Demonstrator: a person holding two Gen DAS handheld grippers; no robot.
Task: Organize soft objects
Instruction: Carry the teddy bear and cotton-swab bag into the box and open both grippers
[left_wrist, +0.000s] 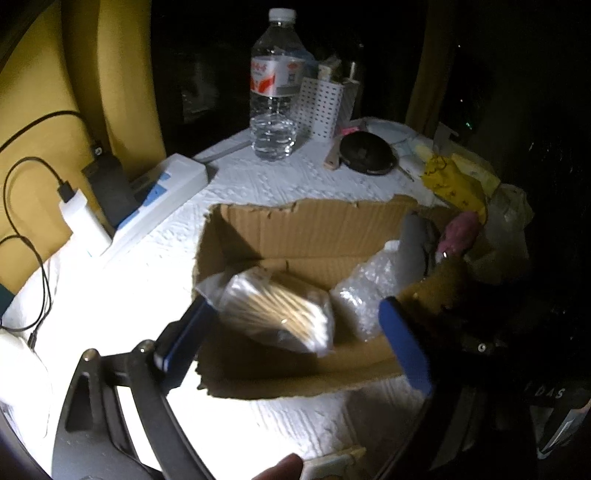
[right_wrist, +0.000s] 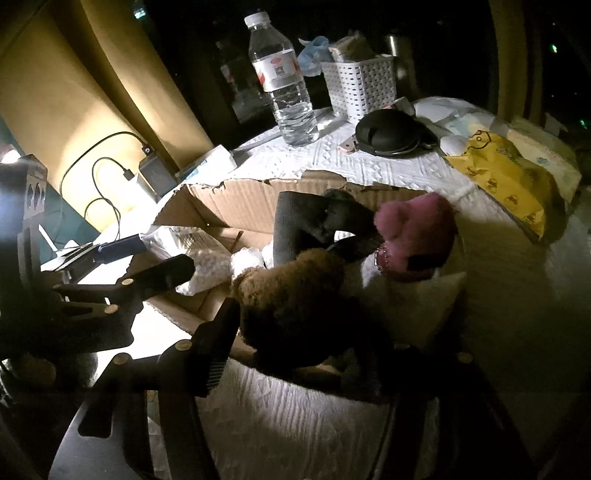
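A torn cardboard box (left_wrist: 306, 225) stands open on the white table cover. In it lie a clear pack of cotton swabs (left_wrist: 280, 310) and bubble wrap (left_wrist: 362, 291). My left gripper (left_wrist: 295, 314) is open over the box, its blue fingers (left_wrist: 184, 339) wide on either side of the pack. At the box's right rim, a brown plush toy (right_wrist: 295, 306) rests beside a pink plush (right_wrist: 417, 236) and a dark sock (right_wrist: 314, 221). My right gripper (right_wrist: 306, 325) straddles the brown plush and looks open. One of its fingers (right_wrist: 218, 347) stands at the toy's edge; the other is lost in shadow.
Behind the box stand a water bottle (left_wrist: 273, 103), a white perforated basket (left_wrist: 321, 107) and a black round case (left_wrist: 365, 151). A yellow packet (left_wrist: 454, 184) lies at the right. A power strip (left_wrist: 162, 199) with chargers and cables sits at the left by a yellow curtain.
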